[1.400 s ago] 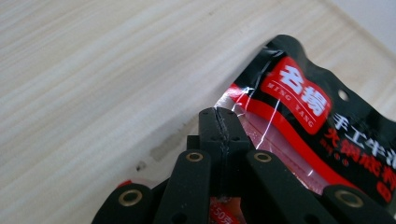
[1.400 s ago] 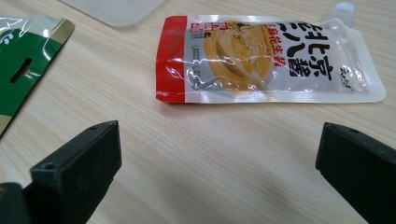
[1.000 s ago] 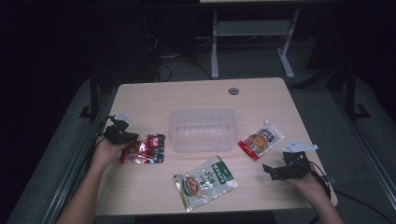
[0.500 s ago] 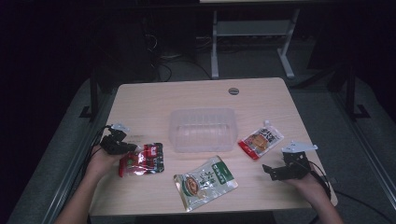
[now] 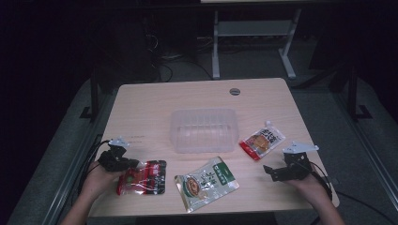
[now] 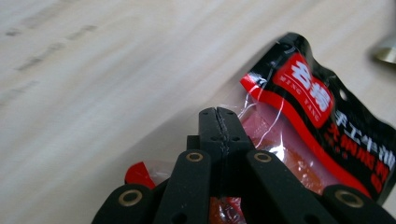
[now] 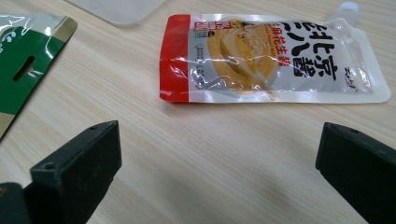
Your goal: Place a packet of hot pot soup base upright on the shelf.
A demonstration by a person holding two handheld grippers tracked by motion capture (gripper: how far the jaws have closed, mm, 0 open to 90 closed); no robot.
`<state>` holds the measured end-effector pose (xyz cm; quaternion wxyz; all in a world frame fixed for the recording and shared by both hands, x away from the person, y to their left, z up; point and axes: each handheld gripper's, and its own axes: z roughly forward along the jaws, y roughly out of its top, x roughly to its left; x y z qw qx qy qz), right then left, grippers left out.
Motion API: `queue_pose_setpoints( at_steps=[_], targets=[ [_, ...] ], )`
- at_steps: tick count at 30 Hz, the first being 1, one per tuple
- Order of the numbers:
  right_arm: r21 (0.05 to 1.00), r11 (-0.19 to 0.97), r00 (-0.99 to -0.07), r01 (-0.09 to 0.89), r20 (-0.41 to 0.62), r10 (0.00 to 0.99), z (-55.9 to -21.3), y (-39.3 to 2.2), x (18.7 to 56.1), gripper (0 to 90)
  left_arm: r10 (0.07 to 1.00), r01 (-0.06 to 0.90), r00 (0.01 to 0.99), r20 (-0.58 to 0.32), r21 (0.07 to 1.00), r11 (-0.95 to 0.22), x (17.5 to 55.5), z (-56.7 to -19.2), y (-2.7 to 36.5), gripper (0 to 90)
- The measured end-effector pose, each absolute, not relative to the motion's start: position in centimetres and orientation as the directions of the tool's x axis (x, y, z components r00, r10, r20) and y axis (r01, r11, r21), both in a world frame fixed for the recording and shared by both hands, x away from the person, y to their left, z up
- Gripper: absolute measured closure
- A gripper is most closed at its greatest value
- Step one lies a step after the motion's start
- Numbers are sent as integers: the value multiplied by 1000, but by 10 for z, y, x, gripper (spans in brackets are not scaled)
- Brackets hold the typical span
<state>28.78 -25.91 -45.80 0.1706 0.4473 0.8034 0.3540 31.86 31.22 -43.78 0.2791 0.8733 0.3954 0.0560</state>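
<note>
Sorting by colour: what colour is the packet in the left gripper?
Red and black packet, clearest in the left gripper view.

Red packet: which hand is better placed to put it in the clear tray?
Left. The left tongs are shut on the red packet beside the clear tray. The right tongs are open, facing the spouted pouch.
</note>
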Motion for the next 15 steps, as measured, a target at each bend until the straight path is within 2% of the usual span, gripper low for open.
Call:
queue_pose_setpoints(
  at_steps=[4,8,15],
  targets=[
    [722,349,-542,598,43,840,-458,-260,288,0,735,650,670,-104,560,-514,305,-427,318,893],
    [724,348,-542,595,42,839,-458,-260,287,0,783,667,617,-79,580,-467,289,-420,342,894],
    [720,365,-556,590,35,831,-458,-256,289,0,835,747,533,-135,537,-391,279,-435,367,889]
  ],
)
